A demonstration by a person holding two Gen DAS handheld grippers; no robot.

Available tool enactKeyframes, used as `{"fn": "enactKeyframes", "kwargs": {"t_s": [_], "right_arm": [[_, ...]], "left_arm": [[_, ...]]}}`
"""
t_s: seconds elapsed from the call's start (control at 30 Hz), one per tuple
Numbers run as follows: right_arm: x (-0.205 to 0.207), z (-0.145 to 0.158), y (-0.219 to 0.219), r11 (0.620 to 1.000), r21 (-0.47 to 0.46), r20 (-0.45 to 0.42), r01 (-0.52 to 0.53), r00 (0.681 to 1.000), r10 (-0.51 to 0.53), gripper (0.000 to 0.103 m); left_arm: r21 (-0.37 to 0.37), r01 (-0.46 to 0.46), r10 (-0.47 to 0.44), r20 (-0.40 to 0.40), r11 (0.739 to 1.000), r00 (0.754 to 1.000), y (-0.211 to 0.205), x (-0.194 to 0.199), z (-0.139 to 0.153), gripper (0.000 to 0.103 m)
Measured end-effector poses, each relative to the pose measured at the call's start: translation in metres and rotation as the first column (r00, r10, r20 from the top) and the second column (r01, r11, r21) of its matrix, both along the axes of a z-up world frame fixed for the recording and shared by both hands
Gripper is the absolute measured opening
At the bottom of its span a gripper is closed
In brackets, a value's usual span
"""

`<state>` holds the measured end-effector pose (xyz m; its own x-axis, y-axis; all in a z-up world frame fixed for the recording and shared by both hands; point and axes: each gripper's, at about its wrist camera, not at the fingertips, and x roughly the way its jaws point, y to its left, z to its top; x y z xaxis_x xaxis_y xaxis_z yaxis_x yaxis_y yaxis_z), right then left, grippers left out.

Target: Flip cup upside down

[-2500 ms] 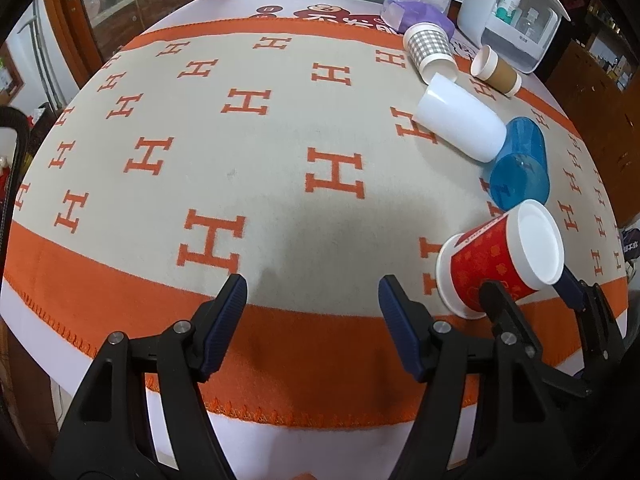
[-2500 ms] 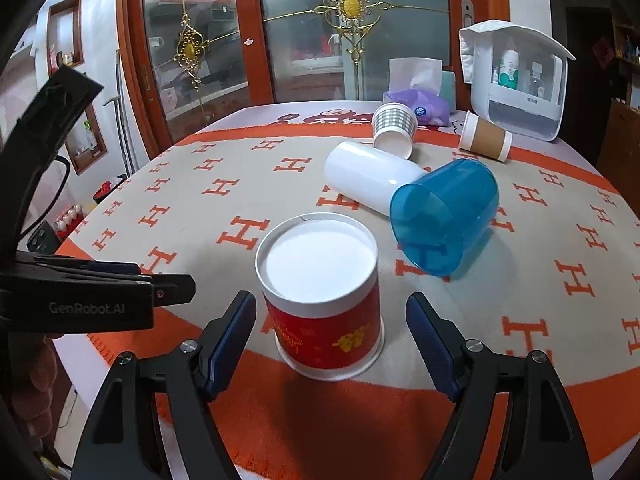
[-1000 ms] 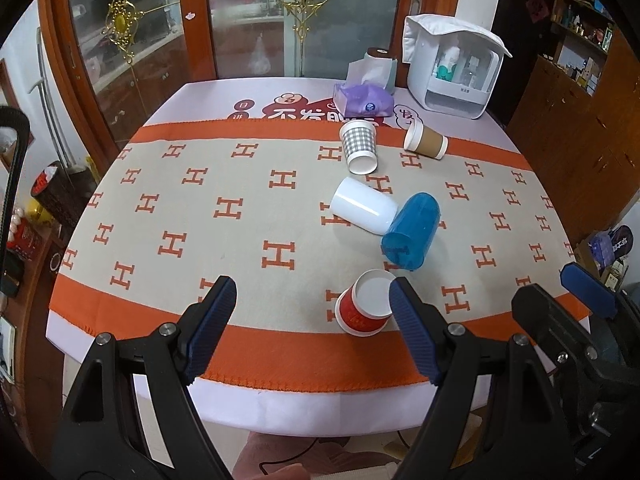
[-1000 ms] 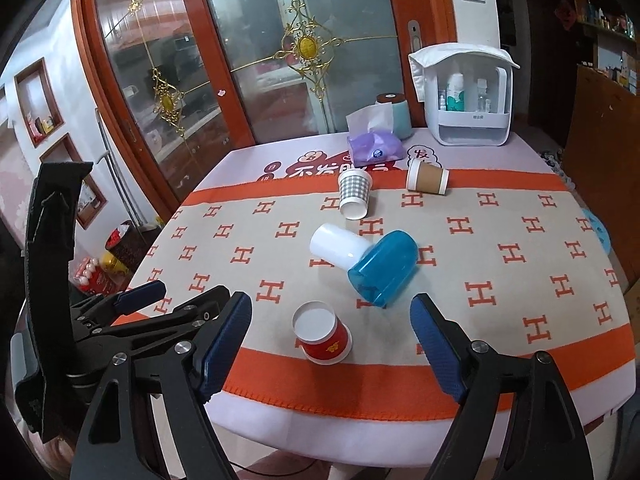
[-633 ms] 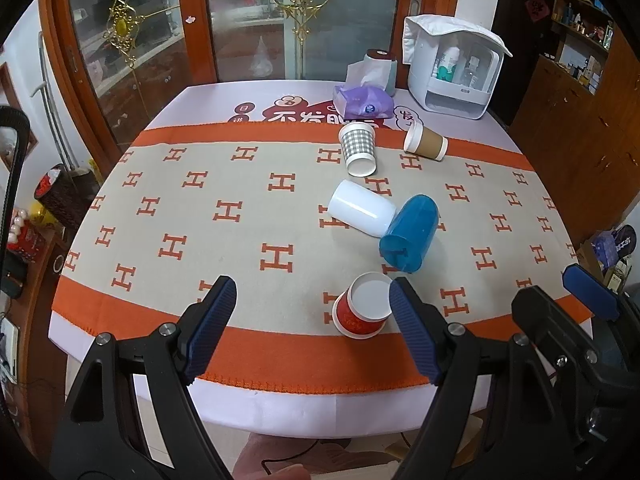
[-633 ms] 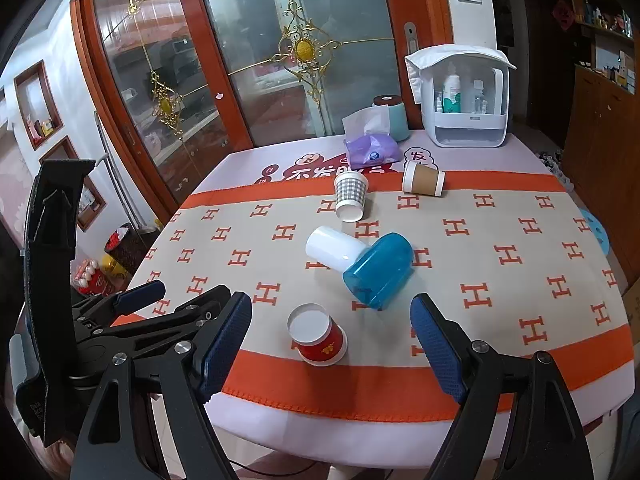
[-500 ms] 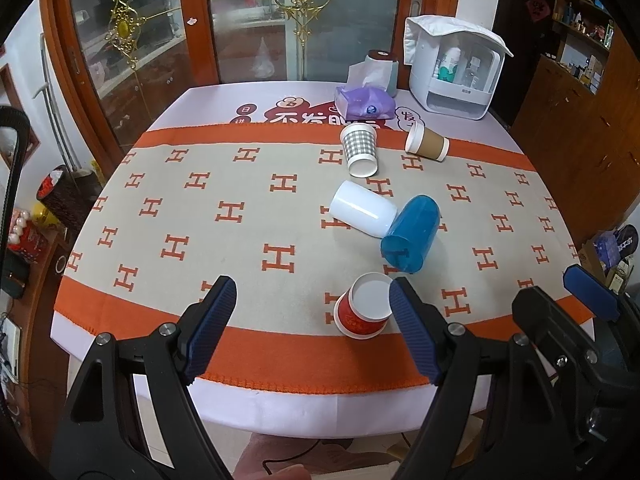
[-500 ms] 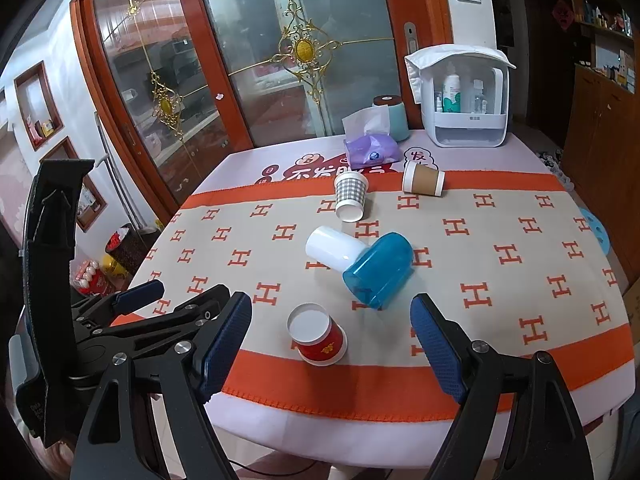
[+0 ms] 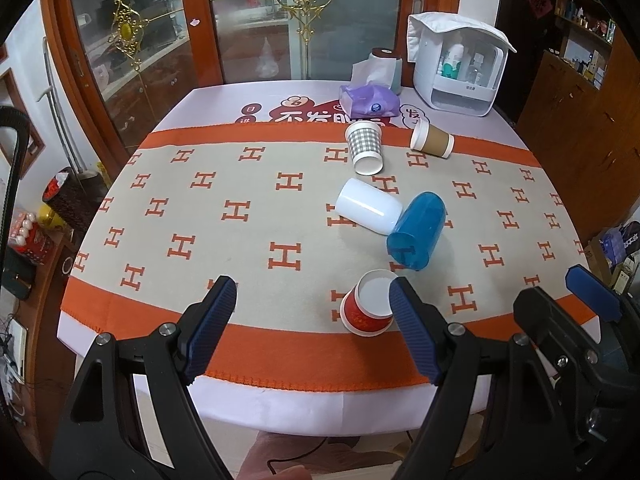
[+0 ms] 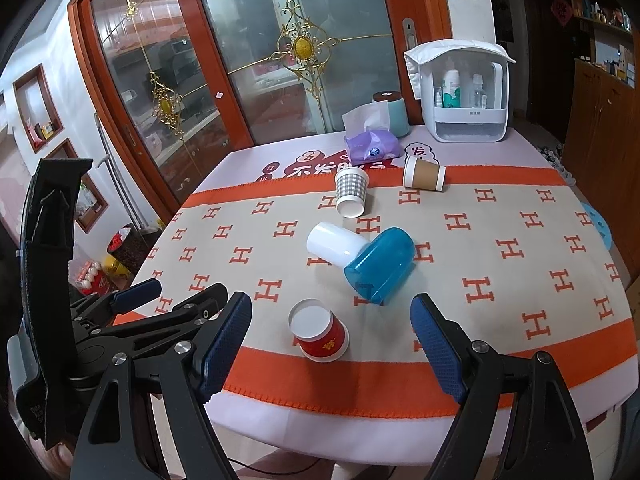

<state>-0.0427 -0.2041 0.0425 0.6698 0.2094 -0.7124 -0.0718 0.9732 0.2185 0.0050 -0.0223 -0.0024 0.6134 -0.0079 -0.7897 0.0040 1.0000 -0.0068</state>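
Since two and a half seconds before, both tools had pulled well back from the desk: the right tool, which then had the red cup just ahead between its spread fingers, now hung off the near edge, and the cup looked small and far. In the last half second almost nothing had shifted. The left tool was likewise held off the desk edge, its blue pads wide apart and holding nothing; the right tool was spread too, and empty.

The red cup stood mouth-down on the patterned cloth near the front orange band, white base up, apart from everything else. Judging by that, the flip looked already done. Behind it a blue cup lay on its side, its rim end touching a white cup, also on its side. Further back lay a checked cup and a brown cup.

The red cup was probably thin paper: very light, easy to crush, and apt to slide on the cloth or tip if nudged. If it had to be taken again, the best hold would likely be across the middle of the wall, with a gentle squeeze. Near the stiffer base would give more firmness; the open rim would buckle soonest.
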Motion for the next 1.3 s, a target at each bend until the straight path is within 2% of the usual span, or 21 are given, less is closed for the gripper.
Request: {"fn": "enactKeyframes", "kwargs": {"t_s": [1.3], "right_arm": [[0.002,-0.013,0.014,1.0,0.012,-0.032,0.0,0.999,0.0,0.083]], "left_arm": [[0.017,-0.003,0.003,-0.03,1.0,1.0,0.016,0.009,-0.013,0.077]]}}
